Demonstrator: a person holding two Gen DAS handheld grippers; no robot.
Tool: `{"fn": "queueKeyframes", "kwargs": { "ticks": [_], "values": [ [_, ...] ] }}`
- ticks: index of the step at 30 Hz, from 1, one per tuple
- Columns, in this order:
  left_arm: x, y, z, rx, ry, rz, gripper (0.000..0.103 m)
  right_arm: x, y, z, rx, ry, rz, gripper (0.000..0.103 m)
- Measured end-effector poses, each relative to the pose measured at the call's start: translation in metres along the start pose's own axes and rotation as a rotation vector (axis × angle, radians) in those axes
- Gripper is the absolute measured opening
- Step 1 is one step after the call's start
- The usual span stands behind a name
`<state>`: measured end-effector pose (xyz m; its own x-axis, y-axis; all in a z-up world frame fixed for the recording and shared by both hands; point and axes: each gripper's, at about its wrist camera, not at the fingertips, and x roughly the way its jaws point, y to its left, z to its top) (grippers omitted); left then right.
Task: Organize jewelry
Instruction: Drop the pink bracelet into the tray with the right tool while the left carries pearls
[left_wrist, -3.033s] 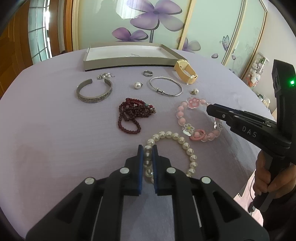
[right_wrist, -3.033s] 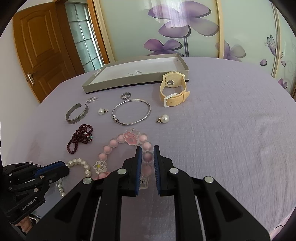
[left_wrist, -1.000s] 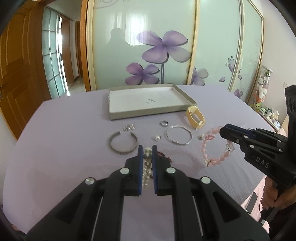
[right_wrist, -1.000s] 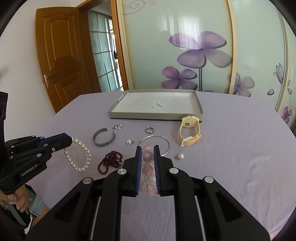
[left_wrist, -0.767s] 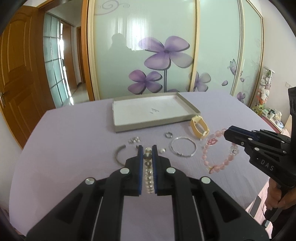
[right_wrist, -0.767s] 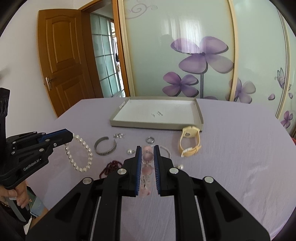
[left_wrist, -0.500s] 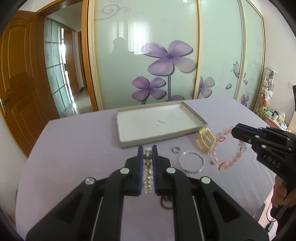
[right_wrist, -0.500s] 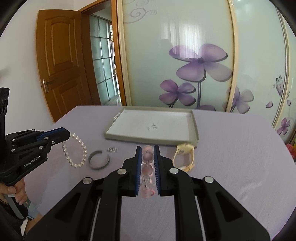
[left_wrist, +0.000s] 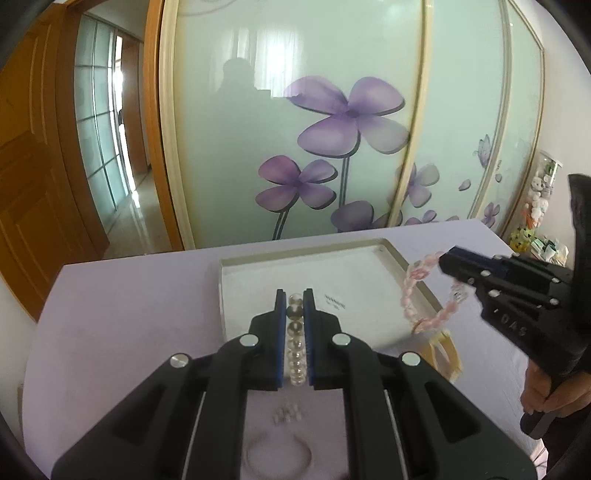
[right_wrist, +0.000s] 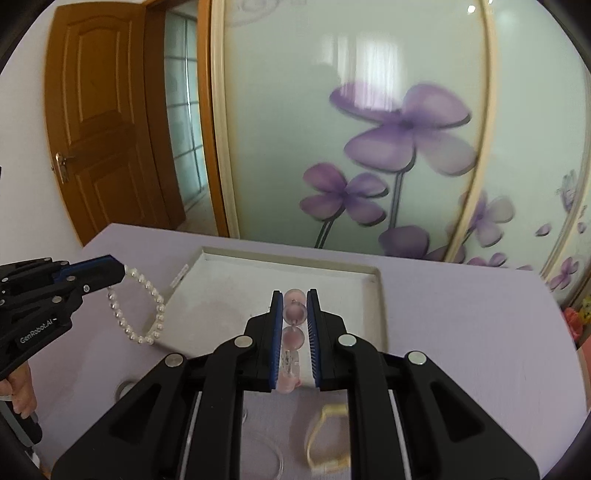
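Pearl bracelet (left_wrist: 295, 341) clamped in left gripper (left_wrist: 294, 299), hanging as a loop over the tray's (right_wrist: 236, 291) left rim. Pink bead bracelet (right_wrist: 294, 325) pinched in right gripper (right_wrist: 294, 295) — dangling above the tray's right edge in the left view. Both held in the air. Yellow watch (right_wrist: 327, 439), thin bangle (right_wrist: 264, 458), silver cuff (left_wrist: 277, 452) lie on the purple tablecloth (left_wrist: 122, 317) — blurred.

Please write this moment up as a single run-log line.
left gripper: shut on pearl bracelet | right gripper: shut on pink bracelet | both raised near tray | tray holds no jewelry
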<state>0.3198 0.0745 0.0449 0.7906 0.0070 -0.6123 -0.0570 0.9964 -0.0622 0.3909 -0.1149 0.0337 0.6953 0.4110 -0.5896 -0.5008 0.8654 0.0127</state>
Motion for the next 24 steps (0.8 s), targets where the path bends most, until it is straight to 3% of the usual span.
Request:
{"fn": "queueKeyframes", "kwargs": {
  "ticks": [7,11,15,17,24],
  "values": [
    [0.065,0.017,0.028,-0.014,0.021,0.010,0.009,0.091,-0.016,0.029,0.072,0.116,0.077,0.014],
    [0.091,0.018,0.032,-0.009,0.043,0.016,0.009,0.124,-0.025,0.025,0.078,0.179,0.028,0.014],
    [0.107,0.020,0.030,-0.008,0.057,0.018,0.009,0.133,-0.041,0.016,0.126,0.220,0.019,0.018],
    [0.111,0.021,0.028,-0.009,0.060,0.021,0.009,0.127,-0.048,0.013,0.137,0.209,0.015,0.033],
    [0.129,0.019,0.026,-0.021,0.084,0.040,0.010,0.117,-0.058,0.005,0.138,0.188,0.017,0.035]
  ]
}}
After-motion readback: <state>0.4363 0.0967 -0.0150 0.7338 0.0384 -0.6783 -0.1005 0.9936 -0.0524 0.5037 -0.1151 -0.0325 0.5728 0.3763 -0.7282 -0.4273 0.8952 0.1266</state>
